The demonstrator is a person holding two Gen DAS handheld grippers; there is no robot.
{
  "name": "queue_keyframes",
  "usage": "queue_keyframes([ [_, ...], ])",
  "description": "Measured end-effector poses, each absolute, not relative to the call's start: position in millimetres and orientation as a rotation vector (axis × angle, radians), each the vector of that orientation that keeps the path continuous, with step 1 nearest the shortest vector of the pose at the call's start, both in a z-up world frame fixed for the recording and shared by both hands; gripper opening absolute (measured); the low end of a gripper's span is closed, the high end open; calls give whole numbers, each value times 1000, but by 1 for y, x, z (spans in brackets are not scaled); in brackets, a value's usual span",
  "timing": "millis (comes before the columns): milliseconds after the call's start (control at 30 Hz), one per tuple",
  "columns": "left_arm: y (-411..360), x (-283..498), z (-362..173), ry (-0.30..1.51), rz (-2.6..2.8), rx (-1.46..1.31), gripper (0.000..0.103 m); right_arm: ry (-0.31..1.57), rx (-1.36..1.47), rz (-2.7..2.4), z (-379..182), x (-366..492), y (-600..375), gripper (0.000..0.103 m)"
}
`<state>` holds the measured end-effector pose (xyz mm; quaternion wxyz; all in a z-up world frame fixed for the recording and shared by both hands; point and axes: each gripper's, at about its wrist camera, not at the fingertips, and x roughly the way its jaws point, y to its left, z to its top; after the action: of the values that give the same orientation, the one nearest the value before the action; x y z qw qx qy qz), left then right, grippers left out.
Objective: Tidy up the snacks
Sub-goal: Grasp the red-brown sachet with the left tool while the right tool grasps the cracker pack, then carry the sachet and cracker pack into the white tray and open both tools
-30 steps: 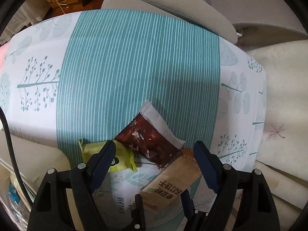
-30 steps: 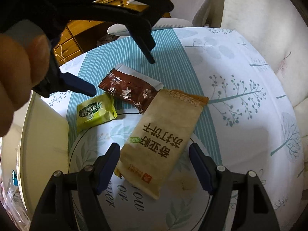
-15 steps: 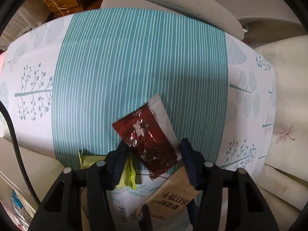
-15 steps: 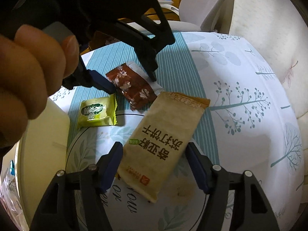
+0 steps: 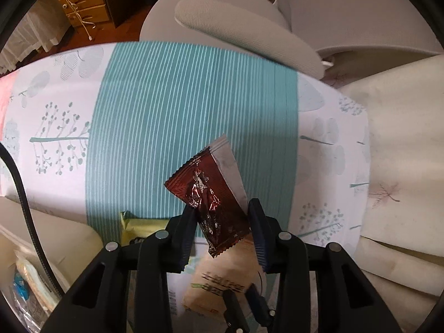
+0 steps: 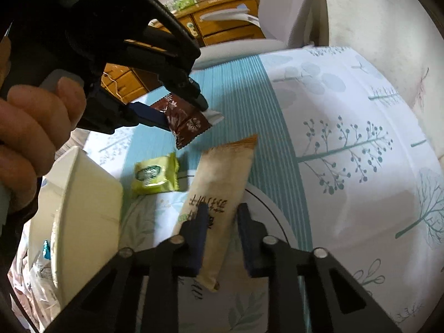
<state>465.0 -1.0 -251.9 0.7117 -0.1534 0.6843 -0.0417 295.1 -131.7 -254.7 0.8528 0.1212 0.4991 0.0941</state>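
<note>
— Left gripper [image 5: 222, 222]? — Jaws closing on the red snack packet [image 5: 213, 202], lifted off the tablecloth [image 5: 172, 111].
— Right gripper [image 6: 220, 216]? — Closing on the tan cracker pack [image 6: 222, 177]; its print is blurred, lower end hidden.

Worktop [image 6: 347, 116] carries snacks near one edge. Small square packet [image 6: 155, 176] lies flat, left of long biscuit packet [image 6: 222, 188]. Foil snack packet [image 6: 186, 119] sits raised above worktop, behind both. Tub [image 6: 83, 208] stands left of square packet. Chair [image 5: 236, 27] behind worktop's far edge.
</note>
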Motion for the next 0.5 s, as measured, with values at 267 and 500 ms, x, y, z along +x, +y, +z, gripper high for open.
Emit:
queue_keyframes([
  [267,11,444,-214,1483,-120,-366,35,1060,259,217,-240,290,-124,12],
  [500,32,420,-187,1463,-156,-397,35,1065,263,166,-223,277,-127,12],
])
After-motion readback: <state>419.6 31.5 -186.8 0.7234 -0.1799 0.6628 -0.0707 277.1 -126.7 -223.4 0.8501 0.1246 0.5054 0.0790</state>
